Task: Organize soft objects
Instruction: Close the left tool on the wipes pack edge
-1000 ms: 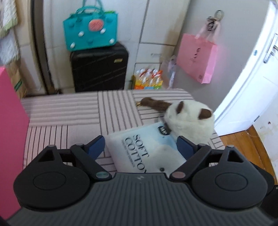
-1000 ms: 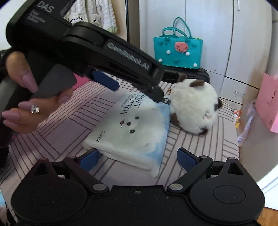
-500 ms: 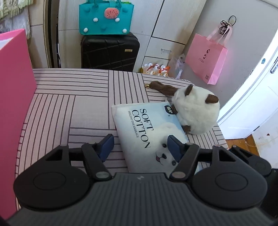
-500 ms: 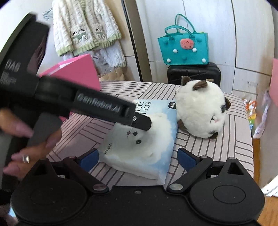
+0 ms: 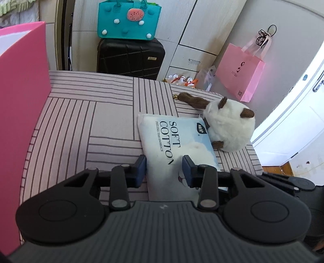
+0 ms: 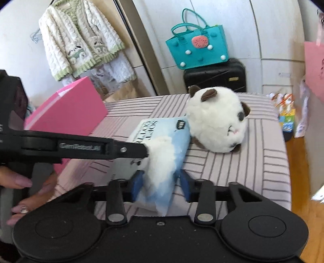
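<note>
Both grippers, left (image 5: 164, 169) and right (image 6: 160, 183), have just narrowed their jaws onto the cotton pack (image 5: 178, 145). One plush toy (image 6: 216, 119) touches its far corner, seemingly; a pink box (image 6: 68, 113) stands beside.

A teal tote (image 5: 129, 19) sits on a black suitcase (image 5: 130, 57) against pale cabinet panels (image 5: 210, 22). A pink paper bag (image 5: 240, 75) hangs on the grey wall, beside a white door (image 5: 293, 125) (wood floor (image 6: 297, 161) below). A knitted cardigan (image 6: 81, 40) hangs left.

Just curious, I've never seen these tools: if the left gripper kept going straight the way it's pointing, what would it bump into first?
The left gripper already has the cotton pack between its just-closing jaws. Pushing on means more pack, then probably the plush toy.
</note>
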A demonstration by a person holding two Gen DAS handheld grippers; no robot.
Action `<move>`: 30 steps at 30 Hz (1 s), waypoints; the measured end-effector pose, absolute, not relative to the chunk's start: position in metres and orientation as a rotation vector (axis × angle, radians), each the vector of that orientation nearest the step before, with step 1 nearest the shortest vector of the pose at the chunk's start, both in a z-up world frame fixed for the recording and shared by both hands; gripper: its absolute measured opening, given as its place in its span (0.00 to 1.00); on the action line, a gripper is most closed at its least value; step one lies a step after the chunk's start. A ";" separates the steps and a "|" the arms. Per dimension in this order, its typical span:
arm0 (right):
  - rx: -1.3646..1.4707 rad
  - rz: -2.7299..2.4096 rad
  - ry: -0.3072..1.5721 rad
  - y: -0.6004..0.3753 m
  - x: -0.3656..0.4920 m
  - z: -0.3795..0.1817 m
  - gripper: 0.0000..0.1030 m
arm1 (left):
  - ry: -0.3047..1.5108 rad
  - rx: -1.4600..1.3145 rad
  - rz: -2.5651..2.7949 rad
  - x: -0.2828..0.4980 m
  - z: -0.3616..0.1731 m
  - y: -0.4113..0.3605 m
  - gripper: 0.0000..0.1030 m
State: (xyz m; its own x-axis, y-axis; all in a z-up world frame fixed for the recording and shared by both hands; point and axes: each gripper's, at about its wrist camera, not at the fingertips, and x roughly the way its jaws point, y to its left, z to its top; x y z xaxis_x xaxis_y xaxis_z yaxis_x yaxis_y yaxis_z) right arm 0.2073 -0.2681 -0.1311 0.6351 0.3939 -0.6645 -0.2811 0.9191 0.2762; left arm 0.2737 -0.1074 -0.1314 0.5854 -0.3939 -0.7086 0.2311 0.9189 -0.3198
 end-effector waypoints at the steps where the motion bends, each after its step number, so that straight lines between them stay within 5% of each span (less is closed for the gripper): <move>1: 0.146 0.382 0.787 -0.267 0.207 -0.132 0.50 | 0.877 -0.204 -0.365 0.273 -0.131 -0.107 0.38; 14: 0.201 0.384 0.770 -0.261 0.199 -0.132 0.33 | 0.854 -0.222 -0.377 0.258 -0.133 -0.107 0.26; 30: 0.158 0.403 0.841 -0.236 0.161 -0.117 0.36 | 0.861 -0.208 -0.386 0.209 -0.120 -0.094 0.25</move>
